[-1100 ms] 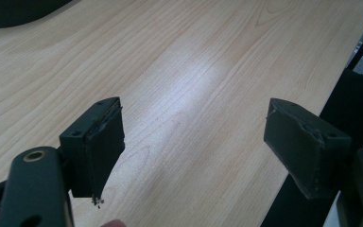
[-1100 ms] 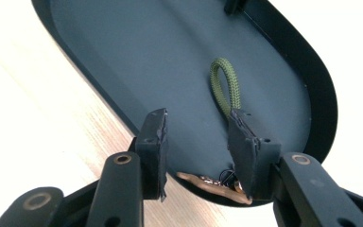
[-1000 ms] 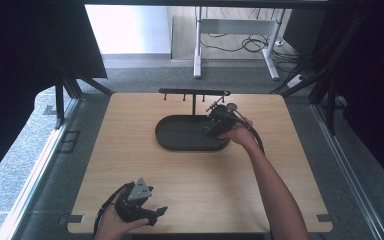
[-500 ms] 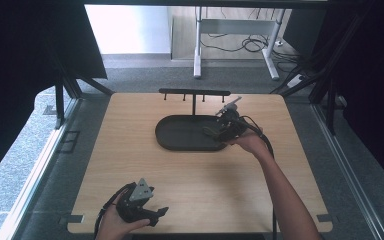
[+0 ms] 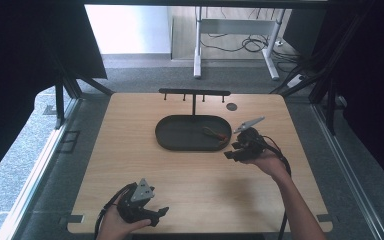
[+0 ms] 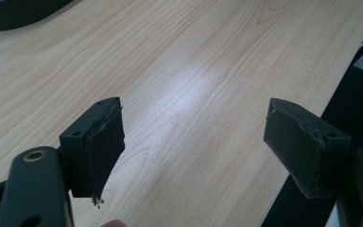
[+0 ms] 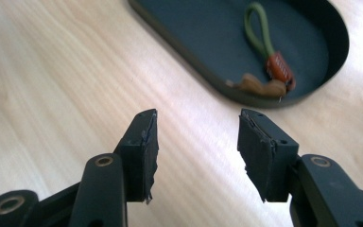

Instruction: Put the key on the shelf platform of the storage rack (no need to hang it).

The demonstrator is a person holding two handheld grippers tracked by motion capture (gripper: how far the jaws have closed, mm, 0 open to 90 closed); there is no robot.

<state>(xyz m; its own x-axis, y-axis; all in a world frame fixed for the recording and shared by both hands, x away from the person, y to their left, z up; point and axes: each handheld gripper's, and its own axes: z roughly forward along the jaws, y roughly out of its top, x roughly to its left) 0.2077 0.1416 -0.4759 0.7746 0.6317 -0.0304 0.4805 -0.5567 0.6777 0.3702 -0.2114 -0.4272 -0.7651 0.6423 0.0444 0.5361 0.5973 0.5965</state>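
Note:
A black oval tray (image 5: pixel 177 134) sits mid-table, and a small strap with a green loop and an orange-brown end (image 5: pixel 215 134) lies in its right part. My right gripper (image 5: pixel 231 151) hovers just off the tray's right end, pointing left. In the right gripper view the strap (image 7: pixel 270 66) lies in the tray (image 7: pixel 203 33) beyond the gripper (image 7: pixel 196 142). Its jaws have just been opening, with nothing between them. Near the front edge my left gripper (image 5: pixel 159 216) is held open, and in the left gripper view (image 6: pixel 194 142) it stands over bare wood.
A black T-shaped rack (image 5: pixel 195 93) with small hooks stands behind the tray. A small dark disc (image 5: pixel 231 106) lies at the back right of the wooden table (image 5: pixel 130 165). Table edges drop to grey floor on all sides.
My right gripper has drawn back from over the tray's right end towards the near right, leaving the strap in the tray. The left gripper has not moved.

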